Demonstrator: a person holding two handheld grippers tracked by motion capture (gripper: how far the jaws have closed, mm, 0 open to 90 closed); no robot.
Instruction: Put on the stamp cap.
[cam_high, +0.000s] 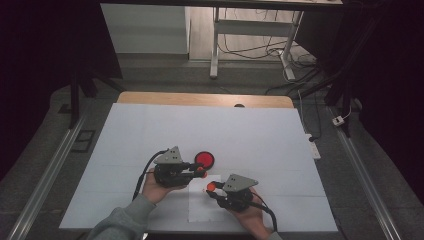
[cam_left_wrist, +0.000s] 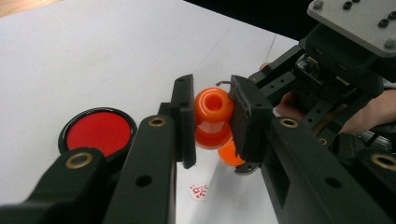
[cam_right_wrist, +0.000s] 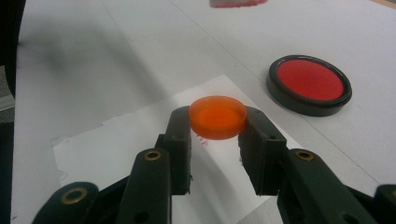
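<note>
An orange spool-shaped stamp body (cam_left_wrist: 213, 109) hangs above the table, and my left gripper (cam_left_wrist: 212, 122) is shut on its sides. Seen from above, that gripper (cam_high: 201, 172) points right, just in front of the red ink pad (cam_high: 204, 159). My right gripper (cam_right_wrist: 217, 127) is shut on a flat round orange cap (cam_right_wrist: 217, 115) held level over a sheet of paper (cam_right_wrist: 135, 140). From above, the right gripper (cam_high: 212, 188) points left and up, with its cap (cam_high: 211, 186) close below the stamp body. In the left gripper view the cap (cam_left_wrist: 228, 154) sits just under the stamp.
The ink pad (cam_right_wrist: 309, 84), red in a black rim, lies open on the white table cover (cam_high: 150, 135). A small red stamped mark (cam_left_wrist: 200, 191) shows on the paper (cam_high: 202, 210). A wooden table edge (cam_high: 200, 98) runs along the far side, with desk legs and cables beyond.
</note>
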